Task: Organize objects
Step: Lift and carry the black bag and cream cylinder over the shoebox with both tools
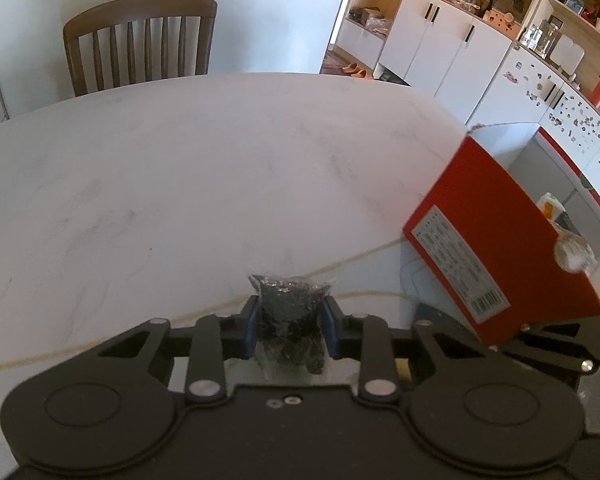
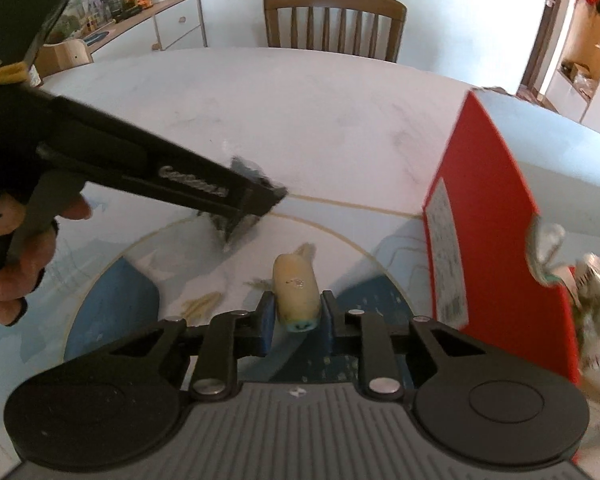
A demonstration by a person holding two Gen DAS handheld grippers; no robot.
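My left gripper (image 1: 290, 326) is shut on a small clear packet of dark bits (image 1: 288, 304), held above the white marble table (image 1: 180, 168). The right wrist view shows that same gripper (image 2: 256, 204) from the side, a person's hand (image 2: 24, 248) on its handle, the packet (image 2: 244, 170) poking out. My right gripper (image 2: 296, 312) is shut on a pale yellow cylindrical packet (image 2: 296, 288) with a blue-green end. A red cardboard box (image 1: 496, 248) stands open to the right, also in the right wrist view as the red box (image 2: 492, 216), with wrapped items inside.
A blue and white round mat (image 2: 112, 304) with a gold rim lies under the grippers. A wooden chair (image 1: 140, 40) stands at the table's far side. White cabinets (image 1: 440, 52) and cluttered shelves fill the background right; a low sideboard (image 2: 156, 20) stands left.
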